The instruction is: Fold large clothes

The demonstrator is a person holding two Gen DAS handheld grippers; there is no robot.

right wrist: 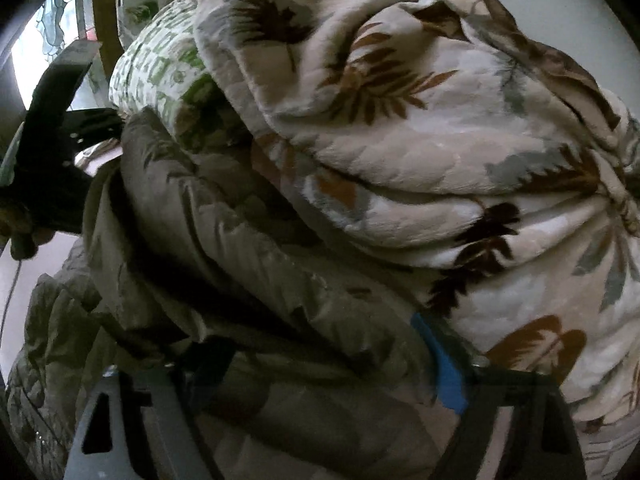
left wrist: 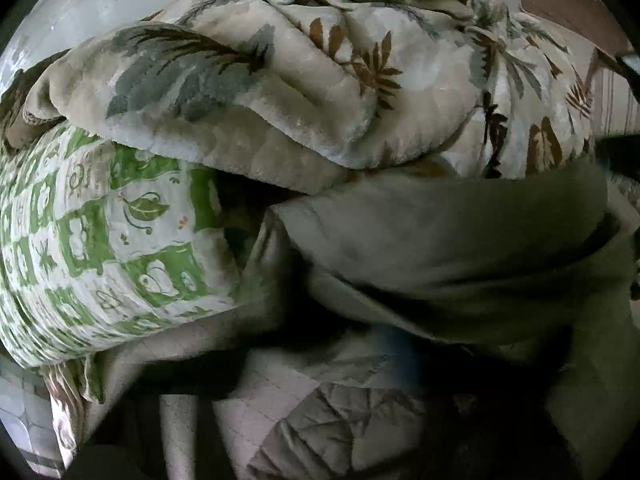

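Leaf-print blanket [right wrist: 420, 140] heaped against green pillow [left wrist: 100, 232]. Right gripper [right wrist: 320, 412] fingers clamp a blanket fold; left gripper's [right wrist: 52, 148] grip indiscernible.

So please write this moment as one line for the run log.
task: fold large clothes | right gripper: fingers around leaf-print blanket fold | left gripper: state unclear | green-checked pillow: under blanket | fold: not finished

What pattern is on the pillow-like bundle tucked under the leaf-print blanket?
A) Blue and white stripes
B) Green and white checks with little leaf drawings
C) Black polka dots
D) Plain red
B. In the left wrist view the rounded bundle shows green and white squares with small leaf and flower drawings, and the cream blanket with brown and grey leaves lies over its top edge.
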